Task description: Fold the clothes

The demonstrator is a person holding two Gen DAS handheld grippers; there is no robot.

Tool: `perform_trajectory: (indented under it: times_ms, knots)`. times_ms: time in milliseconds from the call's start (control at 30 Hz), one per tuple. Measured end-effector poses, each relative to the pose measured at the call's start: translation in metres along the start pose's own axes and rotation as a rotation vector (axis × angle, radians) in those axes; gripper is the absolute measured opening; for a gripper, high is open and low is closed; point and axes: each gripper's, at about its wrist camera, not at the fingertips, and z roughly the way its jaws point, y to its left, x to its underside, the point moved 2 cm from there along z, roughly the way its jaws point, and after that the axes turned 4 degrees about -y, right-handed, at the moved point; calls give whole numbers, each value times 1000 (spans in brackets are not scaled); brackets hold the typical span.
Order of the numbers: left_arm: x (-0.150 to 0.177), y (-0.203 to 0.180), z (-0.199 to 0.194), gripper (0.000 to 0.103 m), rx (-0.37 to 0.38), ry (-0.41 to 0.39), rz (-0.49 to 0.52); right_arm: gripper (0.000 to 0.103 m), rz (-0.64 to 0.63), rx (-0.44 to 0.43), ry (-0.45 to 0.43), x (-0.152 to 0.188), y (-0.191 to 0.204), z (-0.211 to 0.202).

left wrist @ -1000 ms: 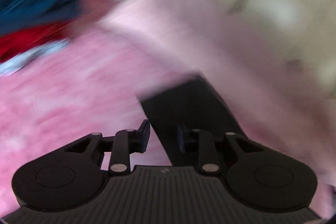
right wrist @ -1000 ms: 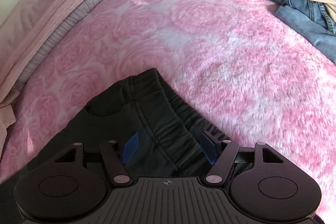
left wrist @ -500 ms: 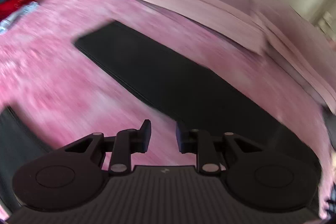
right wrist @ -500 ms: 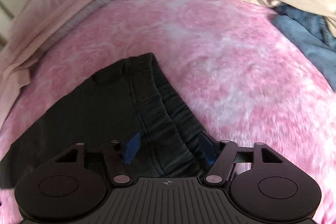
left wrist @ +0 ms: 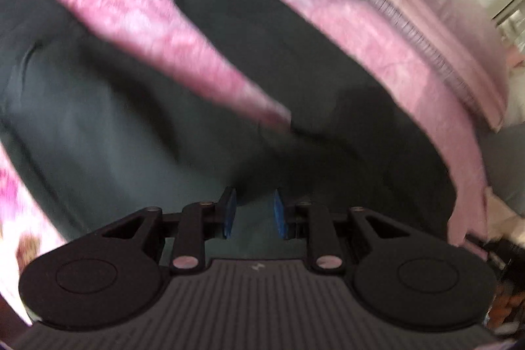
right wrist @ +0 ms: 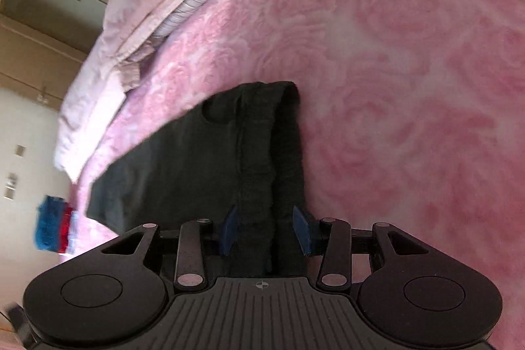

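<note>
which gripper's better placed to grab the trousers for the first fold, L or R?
Right, probably. The right gripper is open with the black trousers' elastic waistband between its fingers. The left gripper is also open, over the fabric near the crotch, with no edge between its pads; that view is motion-blurred.

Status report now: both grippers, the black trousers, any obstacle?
Left gripper open over black trousers. Right gripper open, astride waistband. Trousers flat on pink blanket. No obstacle seen.
</note>
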Motion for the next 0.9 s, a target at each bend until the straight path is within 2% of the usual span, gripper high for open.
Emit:
perform_trajectory:
  times_ms: [133,300,567,633,667,833,900]
  knots:
    - [13,2,-3,20,-38,-8,-52,43,35,-70,35,-12,-8,20]
    - [14,5,-10,20,-50,-32,-77,43,33,-122,98,-17,-21,39]
    - [23,4,-4,20,-84,-23,-120,42,29,-189,168,-35,-23,80]
    - [24,2,-3,20,-88,-19,-117,6,-19,-166,198,-33,-19,79]
    - [24,1,-4,20,-90,-19,-113,3,-38,-153,202,-32,-15,75]
    - [23,-1,-8,20,-84,-27,-89,1,-202,-217,79,-45,37,14]
    - [23,-2,-7,20,-87,-24,-79,1,-244,-165,38,-50,42,0]
